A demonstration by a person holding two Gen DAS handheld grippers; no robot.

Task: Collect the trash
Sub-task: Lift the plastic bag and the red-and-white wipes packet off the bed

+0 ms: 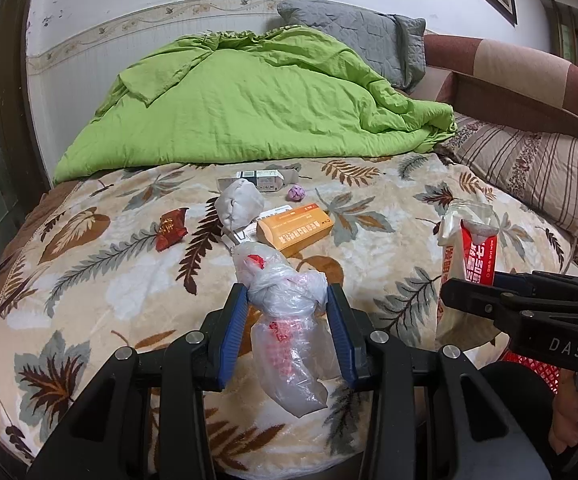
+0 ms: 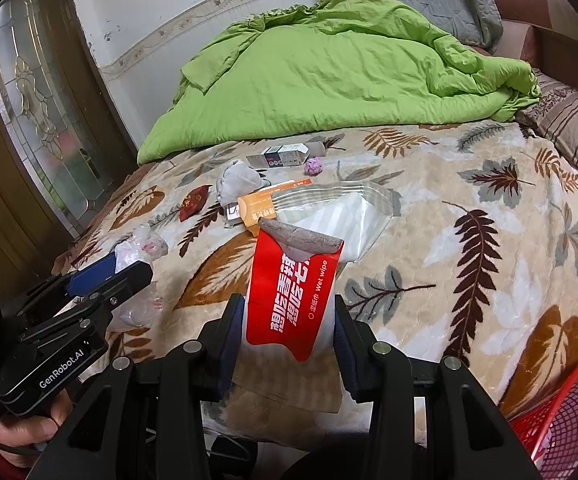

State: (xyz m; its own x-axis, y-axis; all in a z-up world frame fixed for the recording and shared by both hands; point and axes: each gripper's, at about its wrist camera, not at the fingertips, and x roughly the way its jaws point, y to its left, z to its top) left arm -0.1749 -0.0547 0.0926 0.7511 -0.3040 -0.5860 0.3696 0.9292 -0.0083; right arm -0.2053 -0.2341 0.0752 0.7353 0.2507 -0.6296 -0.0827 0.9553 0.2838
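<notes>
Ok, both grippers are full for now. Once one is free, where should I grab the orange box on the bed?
Grip the orange box across its narrow width, on the long side faces, coming from above. It lies flat on the blanket with its long axis running left-right. The grey wad crowds its left end, so close near the right half.

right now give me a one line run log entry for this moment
left gripper: shut on knotted clear plastic bag | right gripper: shut on red wet wipe packet | red mesh basket: lower right

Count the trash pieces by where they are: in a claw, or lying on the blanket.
Held in a claw: 2, plastic bag, wet wipe packet
Lying on the blanket: 5, orange box, grey wad, red wrapper, purple ball, white carton
Total: 7
</notes>
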